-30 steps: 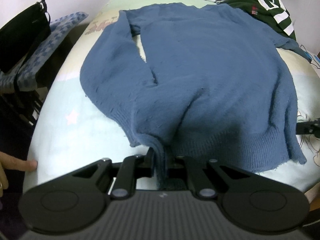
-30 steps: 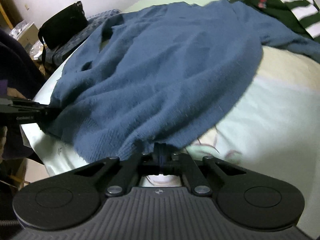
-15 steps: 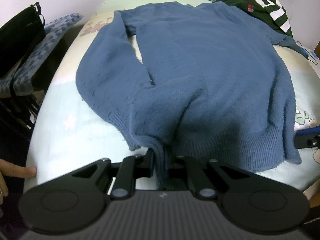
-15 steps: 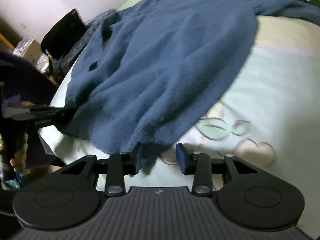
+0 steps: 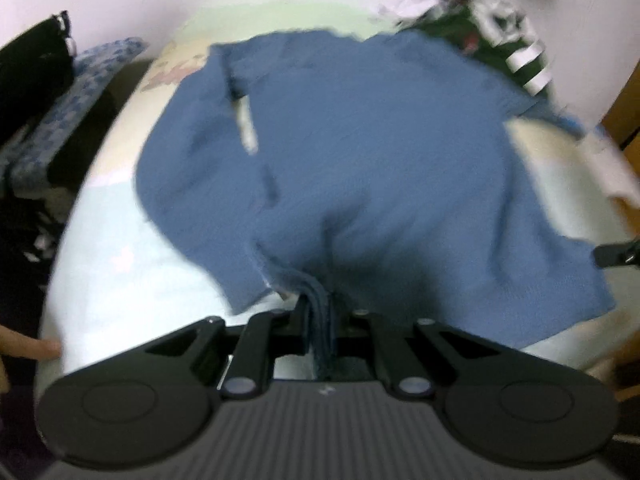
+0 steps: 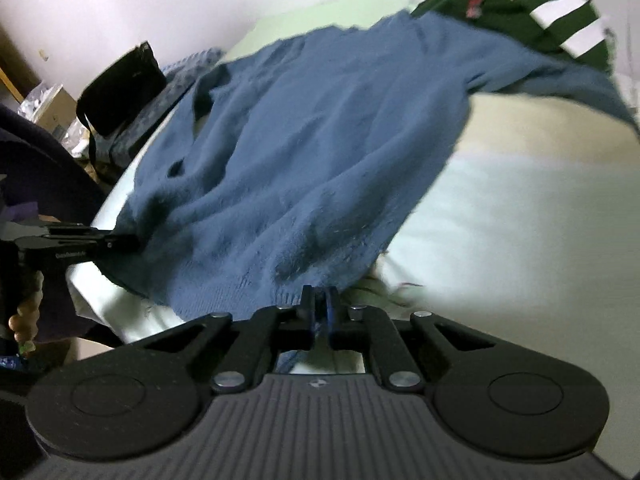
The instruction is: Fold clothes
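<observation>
A blue knit sweater (image 5: pixel 360 160) lies spread on the bed, hem toward me; it also fills the right wrist view (image 6: pixel 320 152). My left gripper (image 5: pixel 319 320) is shut on the hem at its left corner, with bunched fabric between the jaws. My right gripper (image 6: pixel 319 304) is shut on the hem at the right corner. The left gripper shows at the left edge of the right wrist view (image 6: pixel 80 244), and the right gripper's tip shows at the right edge of the left wrist view (image 5: pixel 616 254). The hem is lifted off the bed.
The bed (image 6: pixel 520 240) has a pale printed sheet. A green and white striped garment (image 6: pixel 540 4) lies at the far right. A black bag (image 6: pixel 124 88) and a blue patterned cushion (image 5: pixel 68 120) sit left of the bed. A wooden edge (image 5: pixel 624 112) stands at the right.
My right gripper opened half a second ago and has shut again on the hem. Both grippers have lifted the hem; the left view is now blurred by motion.
</observation>
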Available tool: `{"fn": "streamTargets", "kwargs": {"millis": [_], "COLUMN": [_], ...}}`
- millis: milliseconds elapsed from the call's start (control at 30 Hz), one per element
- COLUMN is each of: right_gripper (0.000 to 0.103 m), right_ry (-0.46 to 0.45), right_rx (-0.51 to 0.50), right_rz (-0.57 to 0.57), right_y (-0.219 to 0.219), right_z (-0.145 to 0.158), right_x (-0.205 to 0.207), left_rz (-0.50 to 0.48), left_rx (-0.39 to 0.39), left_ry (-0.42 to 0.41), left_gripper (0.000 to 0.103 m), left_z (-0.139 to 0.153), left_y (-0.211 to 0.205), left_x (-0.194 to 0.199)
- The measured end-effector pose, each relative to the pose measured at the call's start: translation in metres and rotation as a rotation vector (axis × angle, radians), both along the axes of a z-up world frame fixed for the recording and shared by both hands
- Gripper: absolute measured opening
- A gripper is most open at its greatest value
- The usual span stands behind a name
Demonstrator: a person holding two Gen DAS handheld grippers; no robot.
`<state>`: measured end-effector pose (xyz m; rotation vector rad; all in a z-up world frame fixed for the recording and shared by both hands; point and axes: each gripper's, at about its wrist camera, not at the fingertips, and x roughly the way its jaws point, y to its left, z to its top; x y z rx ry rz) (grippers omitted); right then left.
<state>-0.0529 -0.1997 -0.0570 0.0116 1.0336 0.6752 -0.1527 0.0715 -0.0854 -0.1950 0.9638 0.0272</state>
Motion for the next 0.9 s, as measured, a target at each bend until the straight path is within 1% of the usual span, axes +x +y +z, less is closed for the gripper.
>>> {"fn": "streamTargets", "kwargs": {"millis": [33,67,133,167,233,300,333,367,400,433,467,500,567,600,667,700,767,800,833,867,900], "right_gripper": [0.005,0.005,0.005,0.0,0.0,0.0,0.0,0.002,0.009,0.011,0.023,0.032,0.039,0.04,0.049,0.053,0.056,0.056,0.049,0.028,0.022], "right_ry": [-0.01,-0.019,-0.031,-0.034,-0.015,0.018,0.028,0.036,0.046,0.057,0.066,0.075,0.097,0.106,0.12,0.121,0.093,0.061,0.032,0.002,-0.005], "right_rx": [-0.013,-0.029,-0.071,-0.093,-0.136,-0.174,-0.186,-0.177,-0.143,-0.106,-0.083,-0.074,-0.06,-0.05,-0.047,-0.058,-0.099,-0.114,-0.139,-0.158,-0.16], "right_rz": [-0.007,-0.015,-0.023,-0.022,-0.016,-0.017,-0.028,-0.049,-0.071,-0.093,-0.119,-0.142,-0.156,-0.141,-0.105,-0.091,-0.066,-0.043,-0.013,0.013,0.027], "right_y": [-0.007,-0.014,-0.023,-0.027,-0.031,-0.033,-0.033,-0.034,-0.036,-0.037,-0.037,-0.036,-0.031,-0.026,-0.015,-0.01,0.001,0.006,0.012,0.016,0.016], "right_z": [0.007,0.013,0.019,0.021,0.014,0.001,-0.007,-0.011,-0.014,-0.018,-0.022,-0.027,-0.036,-0.039,-0.046,-0.05,-0.055,-0.054,-0.054,-0.053,-0.053], "right_x": [-0.002,-0.004,-0.007,-0.009,-0.012,-0.014,-0.013,-0.011,-0.008,-0.003,0.003,0.007,0.013,0.013,0.013,0.012,0.006,0.002,-0.002,-0.005,-0.005], "left_rz": [-0.016,-0.036,-0.067,-0.082,-0.087,-0.067,-0.056,-0.047,-0.038,-0.034,-0.029,-0.03,-0.04,-0.044,-0.036,-0.024,-0.004,0.002,0.007,0.011,0.014], "left_rx": [-0.029,-0.04,-0.017,-0.005,0.007,0.009,0.009,0.005,0.0,-0.006,-0.012,-0.01,0.009,0.026,0.043,0.038,0.033,0.035,0.038,0.041,0.044], "left_ry": [-0.021,-0.038,-0.035,-0.032,0.016,0.088,0.117,0.128,0.137,0.134,0.131,0.128,0.125,0.128,0.135,0.135,0.134,0.132,0.129,0.122,0.115], "left_gripper": [0.002,0.002,0.002,0.002,0.002,0.002,0.002,0.002,0.002,0.002,0.002,0.002,0.002,0.002,0.002,0.002,0.002,0.002,0.002,0.002,0.002], "left_z": [0.007,0.013,0.014,0.015,0.001,-0.018,-0.026,-0.03,-0.033,-0.033,-0.033,-0.033,-0.033,-0.033,-0.035,-0.035,-0.035,-0.035,-0.034,-0.033,-0.031], "left_y": [-0.002,-0.006,-0.014,-0.019,-0.022,-0.02,-0.019,-0.018,-0.017,-0.017,-0.017,-0.018,-0.022,-0.024,-0.025,-0.024,-0.023,-0.023,-0.023,-0.023,-0.024], "left_x": [-0.002,-0.004,-0.005,-0.005,-0.003,-0.001,-0.001,-0.002,-0.003,-0.003,-0.003,-0.001,-0.003,-0.004,-0.001,0.0,0.003,0.003,0.004,0.004,0.004]}}
